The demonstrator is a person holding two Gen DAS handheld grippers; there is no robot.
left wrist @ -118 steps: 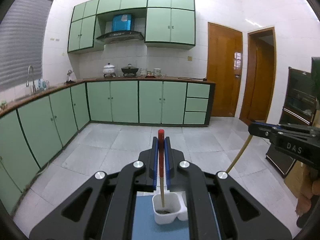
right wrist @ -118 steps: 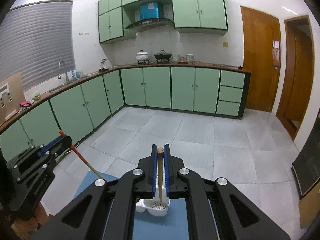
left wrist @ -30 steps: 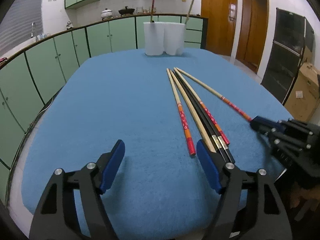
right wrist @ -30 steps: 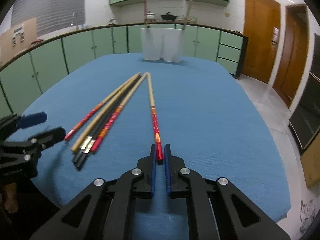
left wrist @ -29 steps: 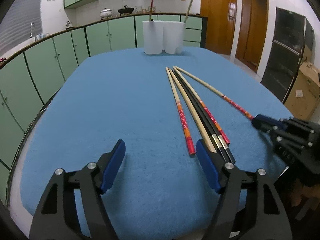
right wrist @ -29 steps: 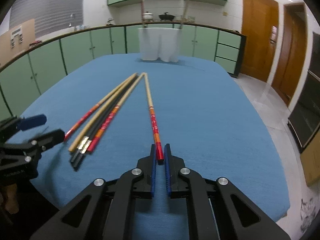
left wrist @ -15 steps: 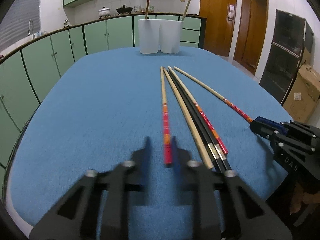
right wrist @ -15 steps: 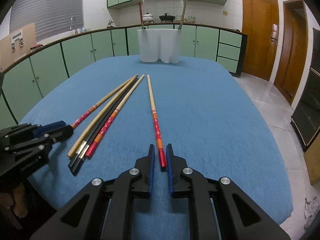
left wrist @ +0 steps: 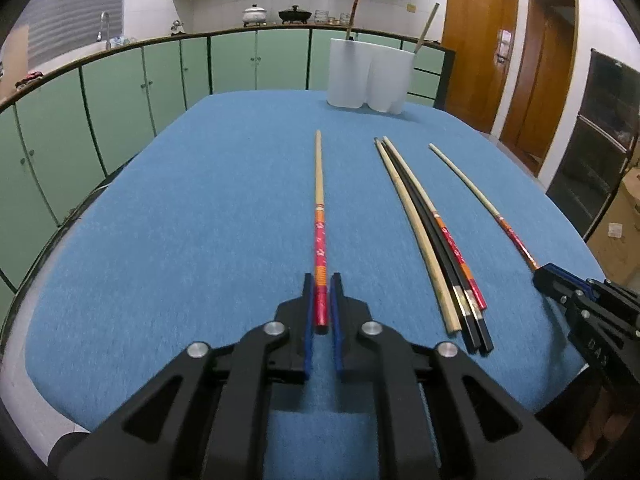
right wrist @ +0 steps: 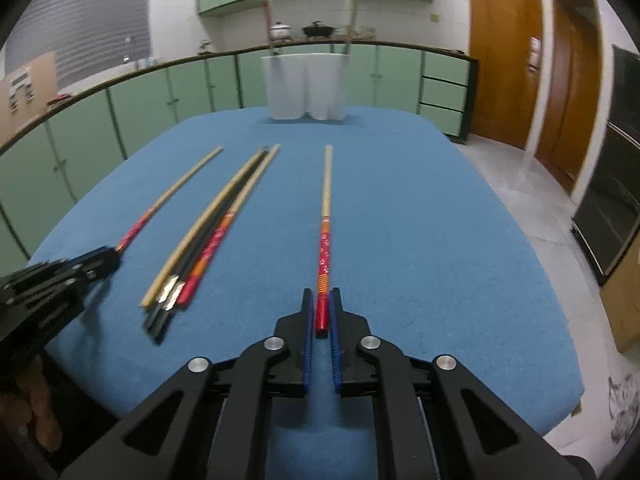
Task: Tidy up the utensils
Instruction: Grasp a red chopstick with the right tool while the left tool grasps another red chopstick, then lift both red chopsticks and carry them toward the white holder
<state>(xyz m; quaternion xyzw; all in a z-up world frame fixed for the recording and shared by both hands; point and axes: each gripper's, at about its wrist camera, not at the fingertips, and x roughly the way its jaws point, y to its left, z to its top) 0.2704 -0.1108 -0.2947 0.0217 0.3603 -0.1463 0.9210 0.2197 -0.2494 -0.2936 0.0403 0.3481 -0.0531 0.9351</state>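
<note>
A: Now, item one, table (left wrist: 180,200): your left side of the blue top lies bare out to its rim; holder (left wrist: 368,76) at the far edge.

B: Item two, your grippers?

A: Left gripper (left wrist: 321,292) clamped on one chopstick (left wrist: 319,200); right gripper (right wrist: 321,304) clamped on another chopstick (right wrist: 326,208). Bundle (left wrist: 432,232) lies between them.

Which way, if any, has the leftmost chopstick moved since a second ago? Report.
Yes: the chopstick swung left, its far tip now clear of the bundle.
</note>
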